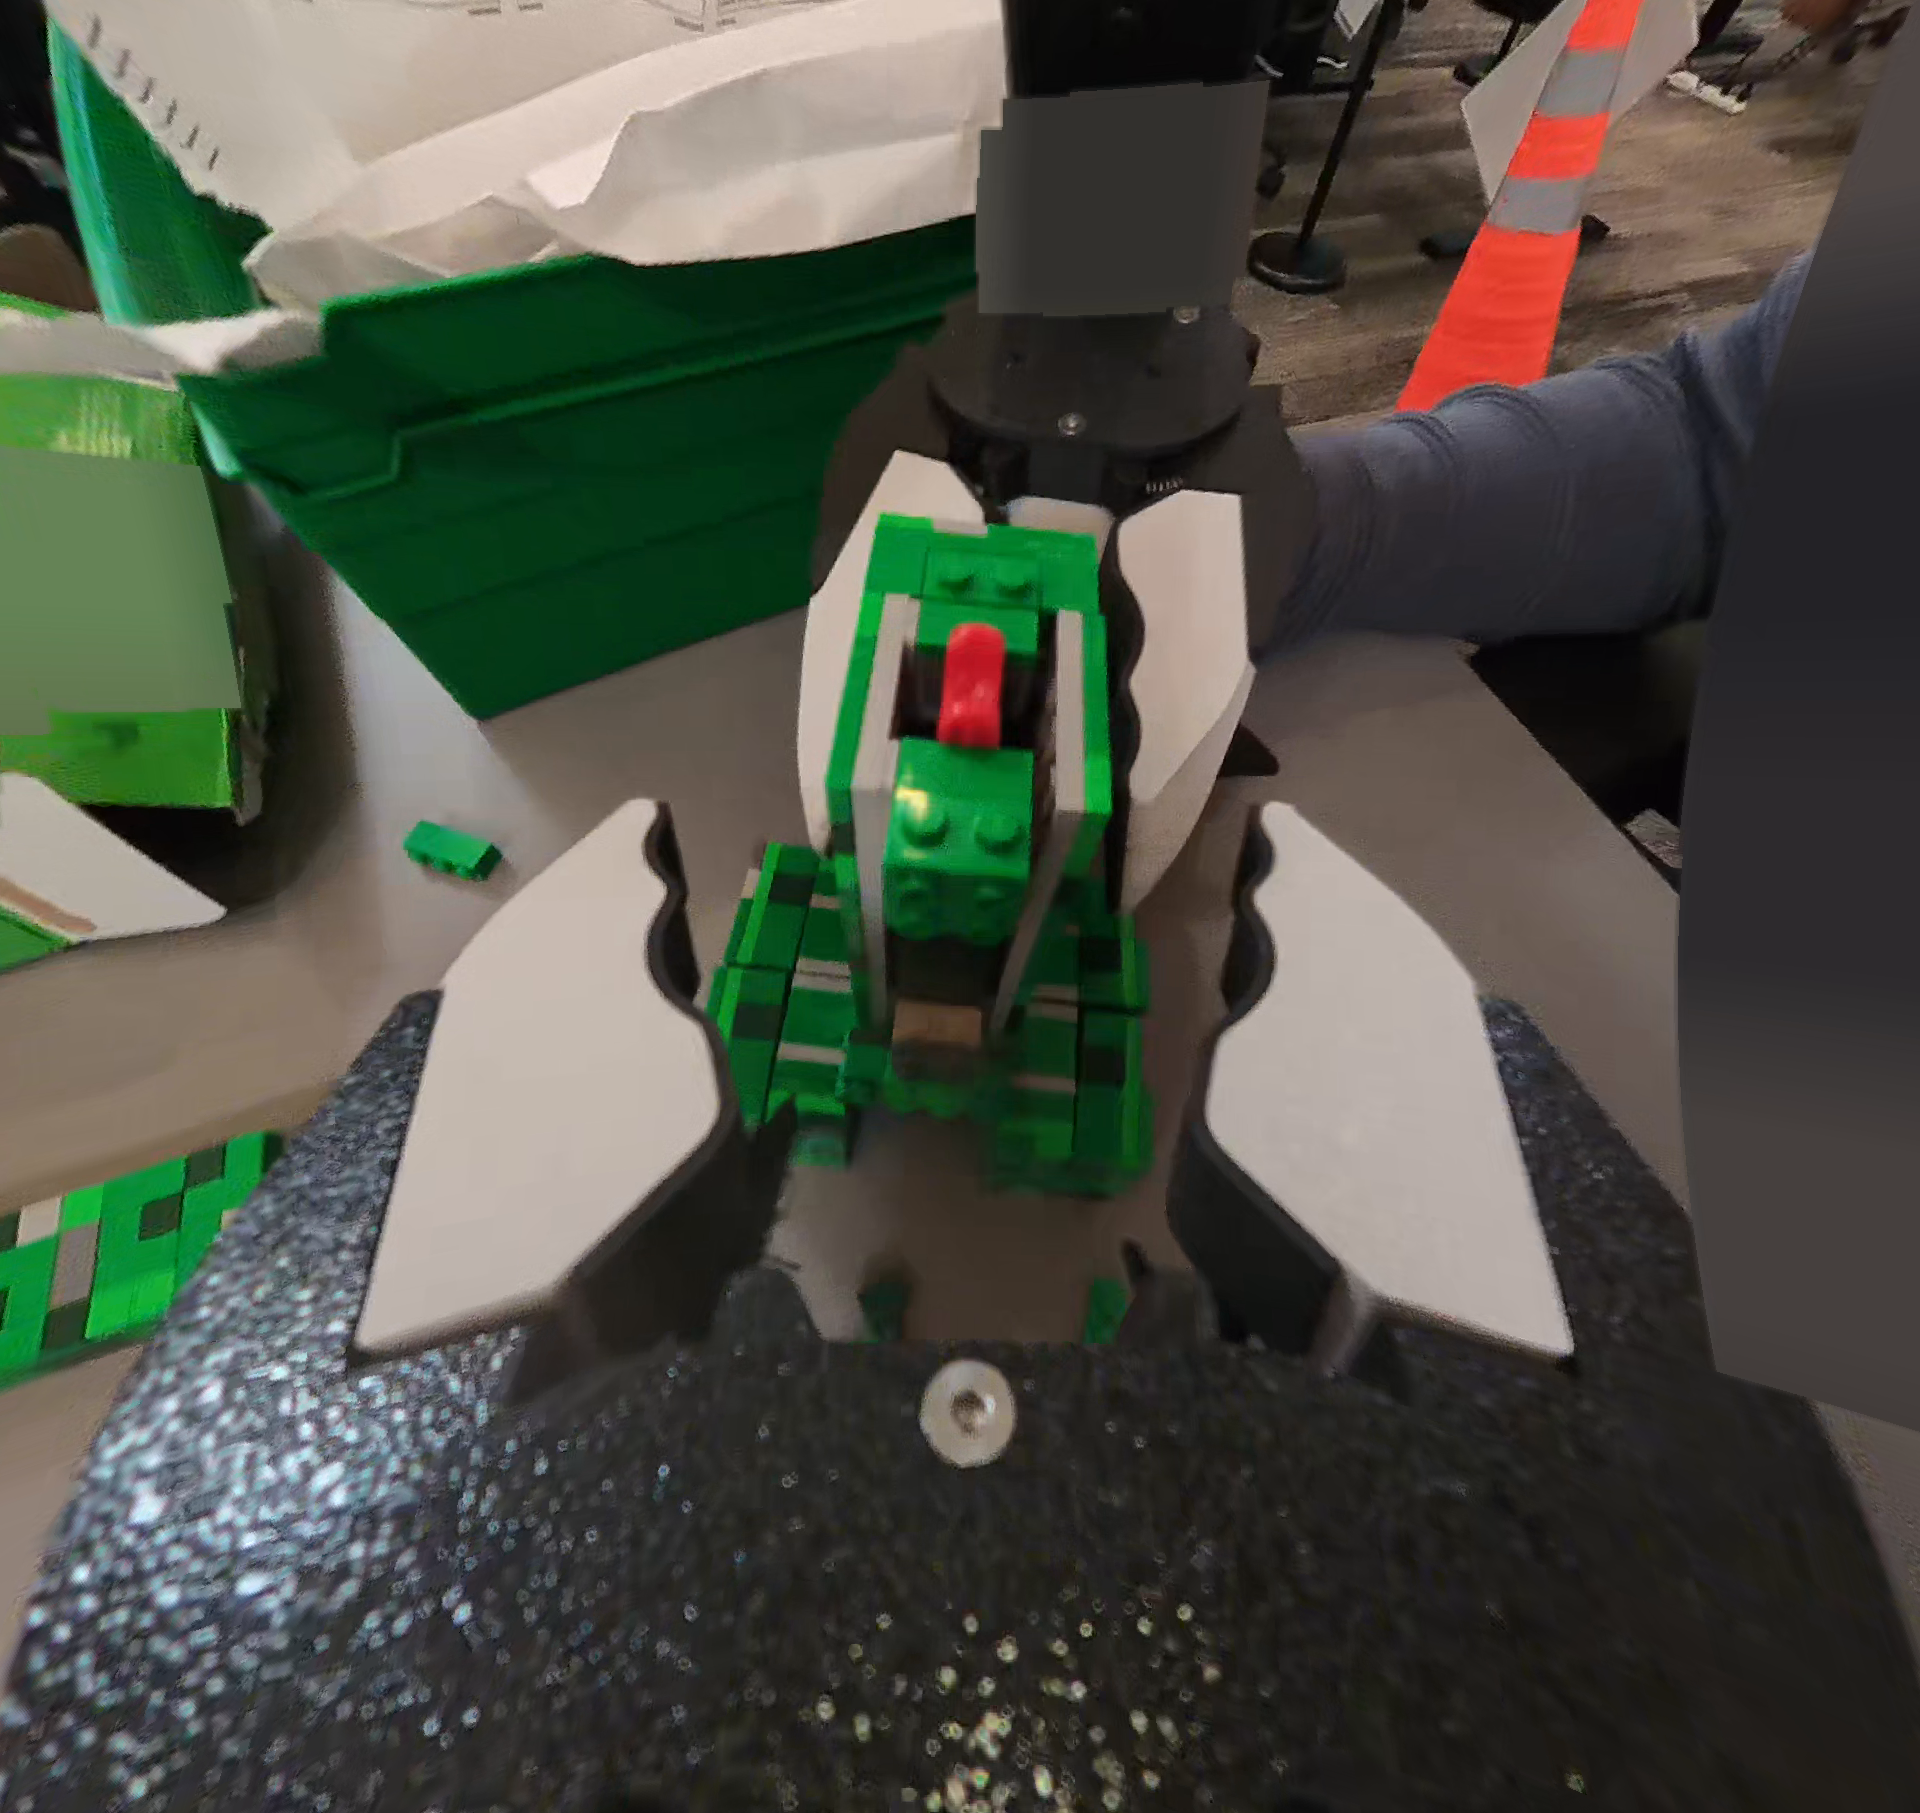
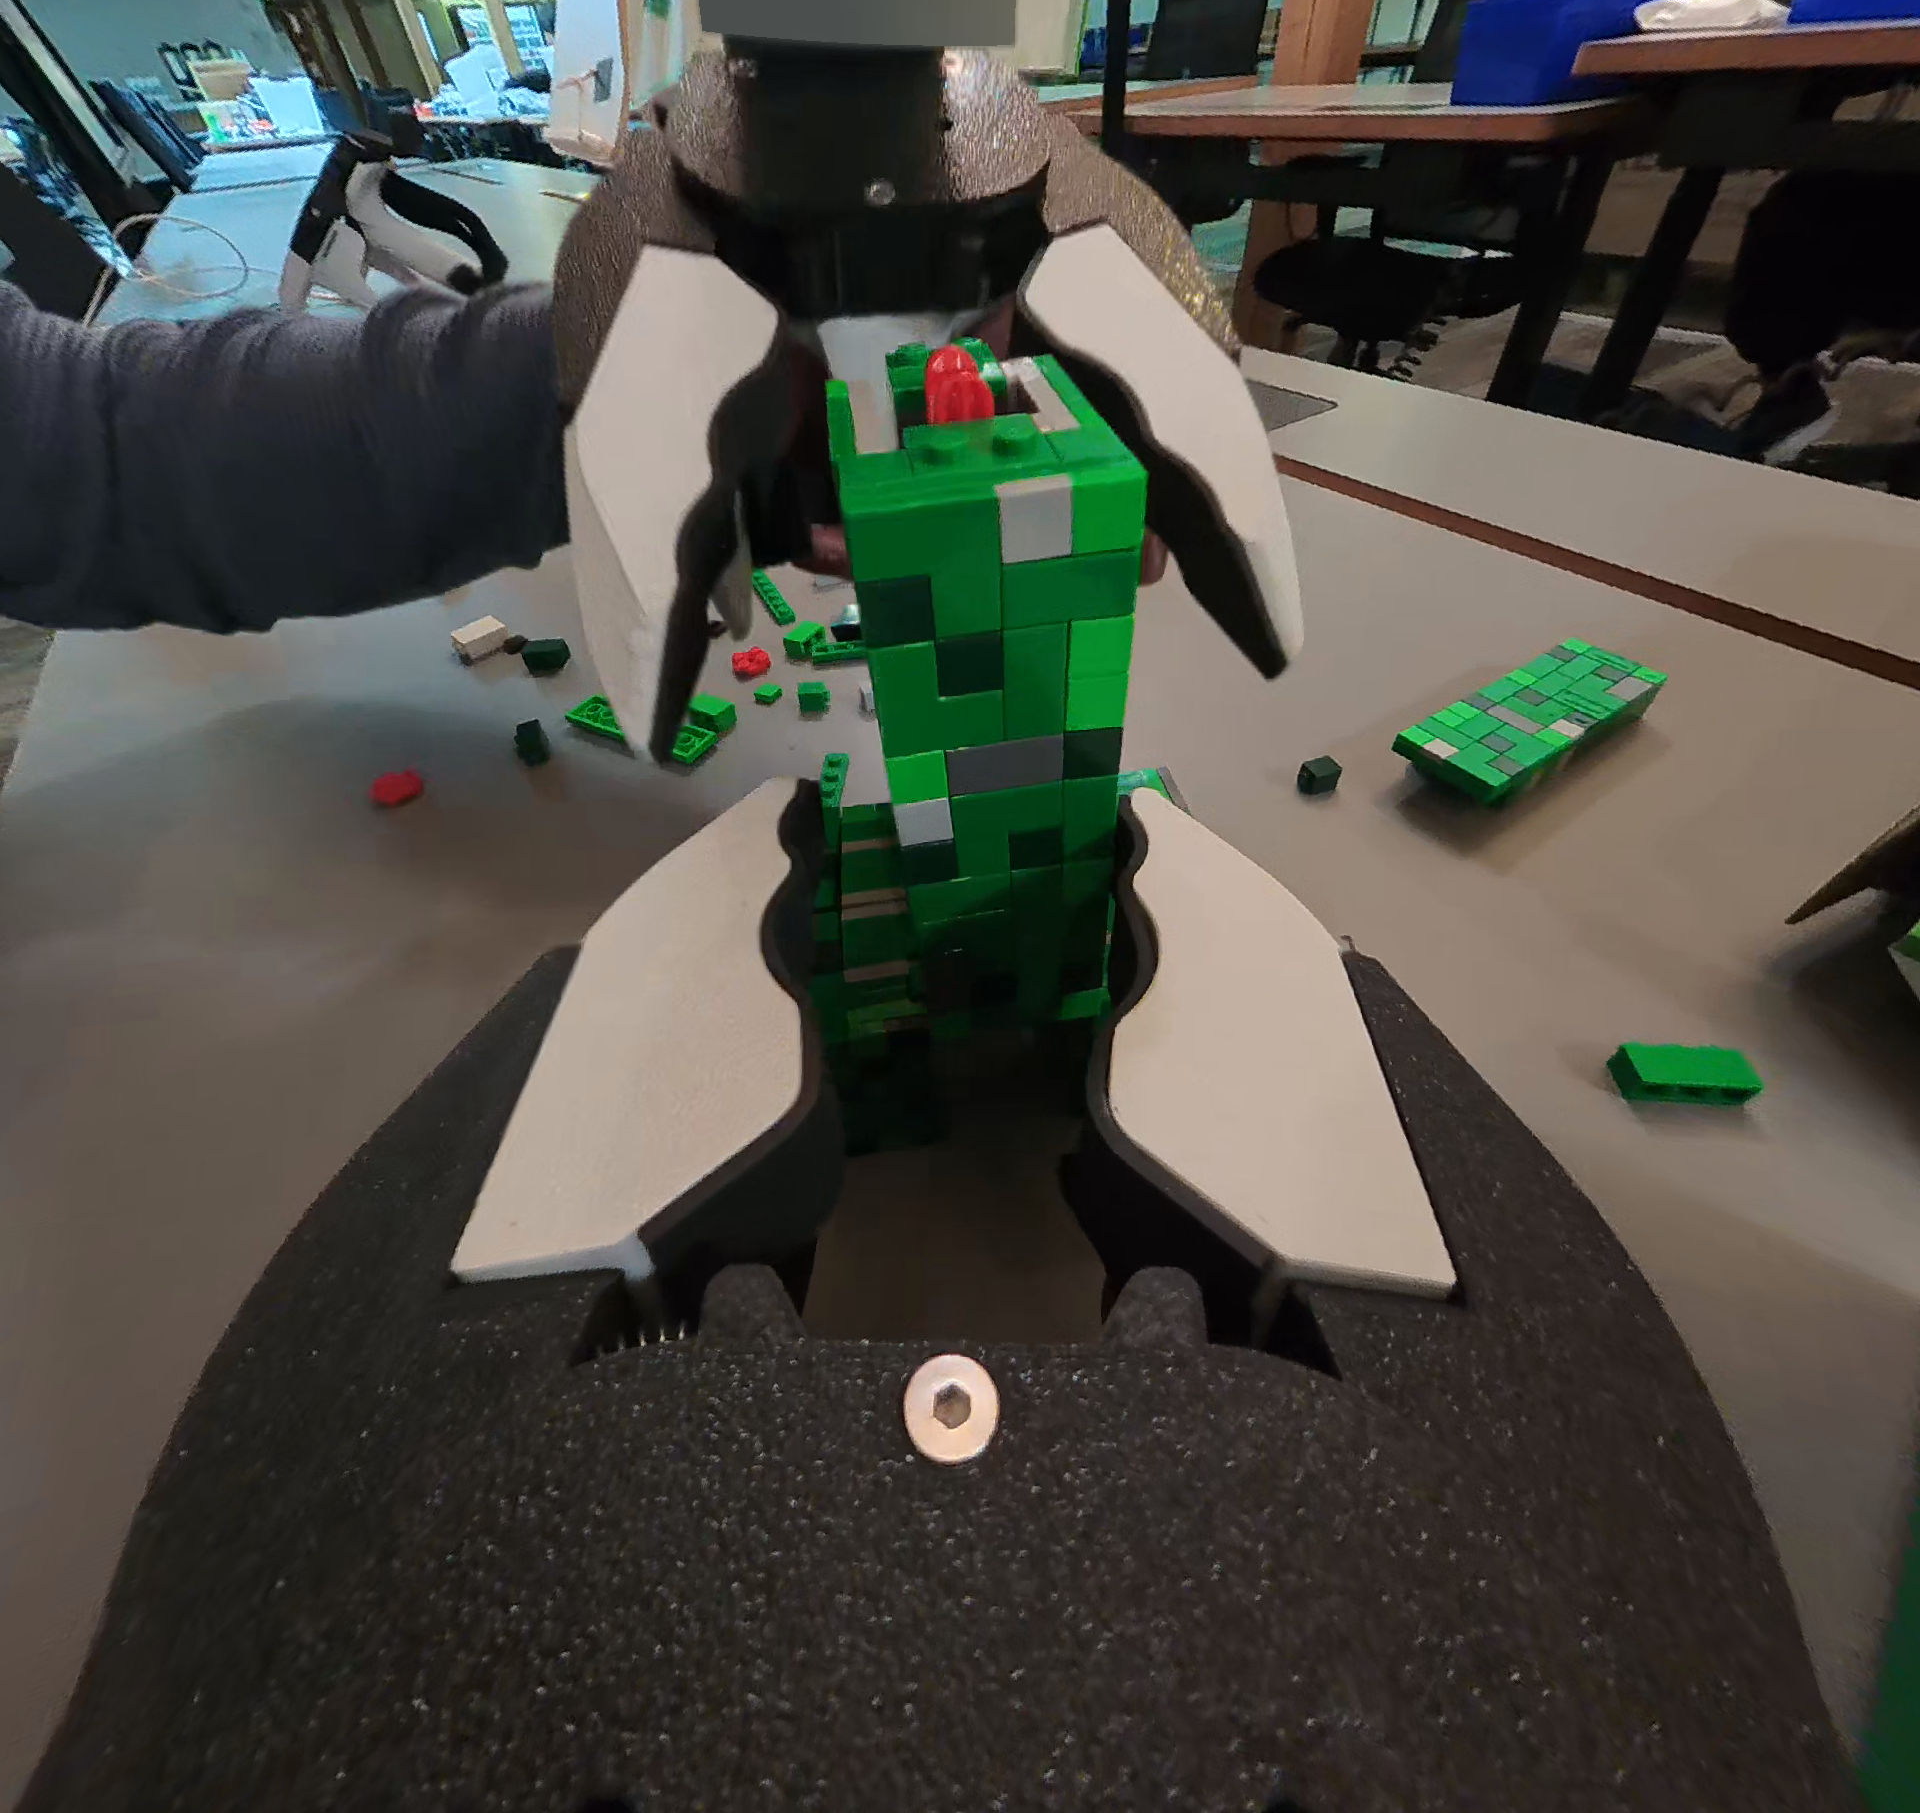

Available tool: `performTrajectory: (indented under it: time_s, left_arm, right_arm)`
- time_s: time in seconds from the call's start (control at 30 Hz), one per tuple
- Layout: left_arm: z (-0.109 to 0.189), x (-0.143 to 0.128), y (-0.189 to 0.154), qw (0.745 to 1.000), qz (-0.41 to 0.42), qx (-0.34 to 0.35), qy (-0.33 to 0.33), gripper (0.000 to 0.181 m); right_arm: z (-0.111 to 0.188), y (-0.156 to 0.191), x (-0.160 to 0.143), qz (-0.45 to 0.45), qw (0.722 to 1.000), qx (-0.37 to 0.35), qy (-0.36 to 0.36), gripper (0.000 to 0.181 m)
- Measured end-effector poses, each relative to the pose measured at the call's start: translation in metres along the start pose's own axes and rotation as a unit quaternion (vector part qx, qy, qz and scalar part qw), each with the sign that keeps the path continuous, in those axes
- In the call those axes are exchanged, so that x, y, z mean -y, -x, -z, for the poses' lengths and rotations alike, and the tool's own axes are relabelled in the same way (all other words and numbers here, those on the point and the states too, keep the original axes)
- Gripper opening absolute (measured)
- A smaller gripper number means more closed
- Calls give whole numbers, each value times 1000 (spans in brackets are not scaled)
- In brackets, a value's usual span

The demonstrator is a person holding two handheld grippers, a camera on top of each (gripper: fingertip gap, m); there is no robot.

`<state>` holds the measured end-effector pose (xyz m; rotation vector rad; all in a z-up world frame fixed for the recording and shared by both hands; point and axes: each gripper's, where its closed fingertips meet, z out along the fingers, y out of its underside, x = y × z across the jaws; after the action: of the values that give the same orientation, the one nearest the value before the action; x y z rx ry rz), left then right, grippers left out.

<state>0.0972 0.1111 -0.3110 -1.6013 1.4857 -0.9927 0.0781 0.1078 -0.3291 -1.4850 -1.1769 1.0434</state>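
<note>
A tall green brick tower (image 2: 987,600) with grey and dark patches stands on the grey table (image 2: 312,932). A red piece (image 2: 951,387) sits in its open top. My right gripper (image 2: 956,797) is shut on the tower's lower body, one finger on each side. In the left wrist view the tower (image 1: 977,558), the red piece (image 1: 971,683) and the right gripper (image 1: 977,859) show from the opposite side. My left gripper (image 1: 958,818) is open, its fingers spread wide on either side of the tower and apart from it. It faces me in the right wrist view (image 2: 966,703).
A green bin (image 1: 582,475) holding white paper (image 1: 623,132) and a green box (image 1: 104,766) stand behind. A flat green brick panel (image 2: 1527,714), a green brick (image 2: 1683,1072) and several loose bricks (image 2: 675,703) lie on the table. A person's sleeve (image 1: 1507,527) reaches in. Both grippers' tips are close together, under 4 cm apart. Both grippers' tips are roughly 15 centimeters from the green brick (image 2: 1683,1072).
</note>
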Motion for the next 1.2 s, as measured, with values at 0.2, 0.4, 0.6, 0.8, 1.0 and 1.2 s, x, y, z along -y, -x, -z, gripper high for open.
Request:
performTrajectory:
  time_s: [0.2, 0.4, 0.6, 0.8, 1.0, 1.2]
  left_arm:
    - [-7, 7, -5, 999, -8, -28, -24, 42]
    - [-1, 0, -15, 996, -37, -76, 1, 40]
    - [5, -5, -23, 989, -53, -134, 33, 40]
    - [20, -8, -29, 978, -21, -205, 16, 40]
    - [45, 5, -27, 964, 40, -244, -99, 40]
    - [84, 22, -44, 922, 41, -322, -213, 40]
  right_arm:
    - [3, 1, 2, 3, 1000, 11, -5, 38]
    - [1, 12, -1, 41, 998, 47, 30, 38]
    - [1, 21, -2, 59, 993, 94, 47, 38]
    - [3, 25, -2, 74, 990, 115, 31, 37]
    - [3, 22, 0, 73, 994, 87, 10, 37]
    - [6, 21, 4, 96, 994, 56, 6, 37]
